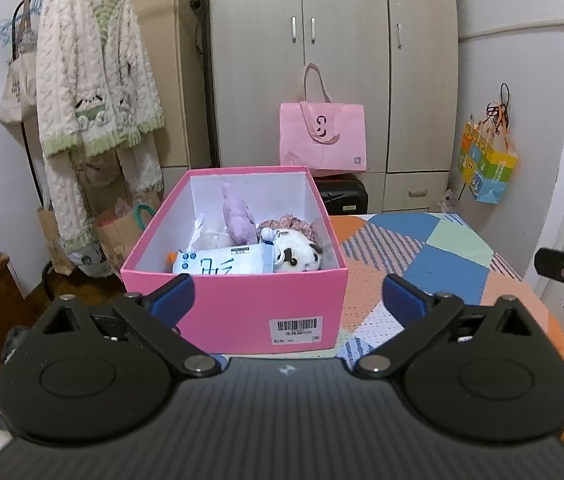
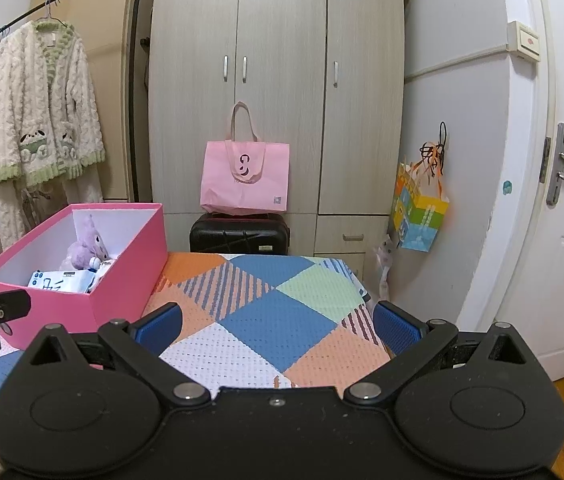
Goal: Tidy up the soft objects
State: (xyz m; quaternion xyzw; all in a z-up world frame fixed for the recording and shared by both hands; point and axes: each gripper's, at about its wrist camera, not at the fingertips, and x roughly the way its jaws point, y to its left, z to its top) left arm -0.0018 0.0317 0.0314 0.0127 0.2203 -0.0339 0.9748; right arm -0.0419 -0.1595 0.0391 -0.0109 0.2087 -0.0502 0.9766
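Note:
A pink box (image 1: 238,304) stands on the patchwork cloth (image 1: 421,256). It holds a purple plush (image 1: 238,216), a white plush with dark patches (image 1: 295,254), a light blue pouch (image 1: 222,262) and a floral fabric piece (image 1: 289,225). My left gripper (image 1: 287,298) is open and empty, just in front of the box's near wall. My right gripper (image 2: 278,328) is open and empty above the cloth (image 2: 274,312), to the right of the box (image 2: 82,280). The purple plush (image 2: 84,246) and the pouch (image 2: 60,280) show inside.
A pink tote bag (image 2: 246,178) sits on a black suitcase (image 2: 240,234) before the wardrobe (image 2: 278,80). A fluffy robe (image 1: 90,92) hangs on a rack at left. A colourful gift bag (image 2: 419,216) hangs on the wall. A white door (image 2: 561,200) is at right.

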